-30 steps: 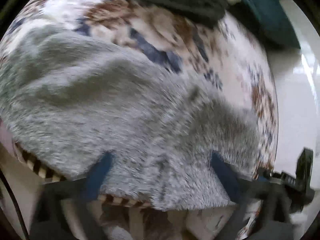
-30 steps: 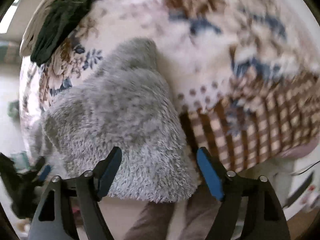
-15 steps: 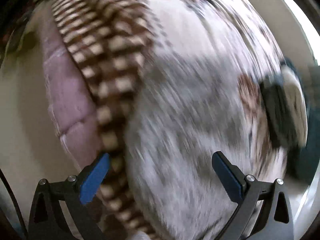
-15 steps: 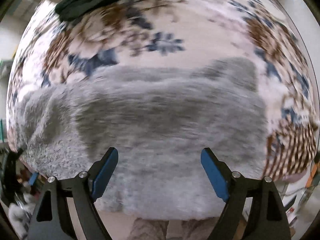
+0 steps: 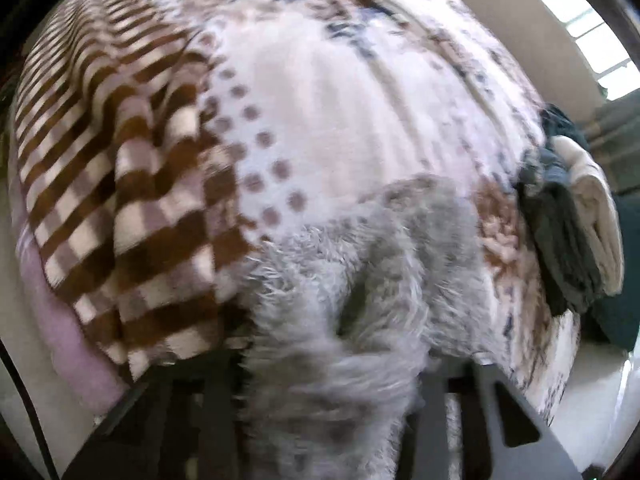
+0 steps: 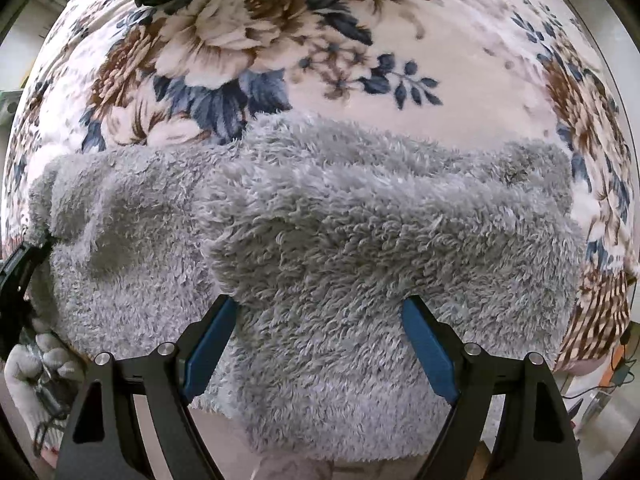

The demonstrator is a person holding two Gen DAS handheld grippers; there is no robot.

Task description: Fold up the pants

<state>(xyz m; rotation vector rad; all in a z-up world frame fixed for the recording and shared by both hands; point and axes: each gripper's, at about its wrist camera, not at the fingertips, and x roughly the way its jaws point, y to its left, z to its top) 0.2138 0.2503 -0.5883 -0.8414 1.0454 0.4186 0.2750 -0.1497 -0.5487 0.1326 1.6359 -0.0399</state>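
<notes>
In the right wrist view, the right hand-held gripper [image 6: 316, 344] stands with its blue-padded fingers [image 6: 428, 350] spread wide apart, nothing clamped between them, just over the near edge of the grey fleece pants [image 6: 320, 220]. The pants lie spread across the floral blanket [image 6: 320, 40] that covers the bed, one layer folded over another, the near edge hanging slightly past the blanket's border. At the far left edge of this view, part of the other tool touches the pants, with a gloved hand [image 6: 36, 368] below it. In the left wrist view, the left hand-held gripper [image 5: 332, 392] has a bunch of the pants fabric gathered between its dark arms; the fingertips are buried in fleece, so whether it is clamped cannot be told. Beyond the pants, the blanket shows a brown checked border. At the far side lie dark folded clothes [image 5: 560, 220].
</notes>
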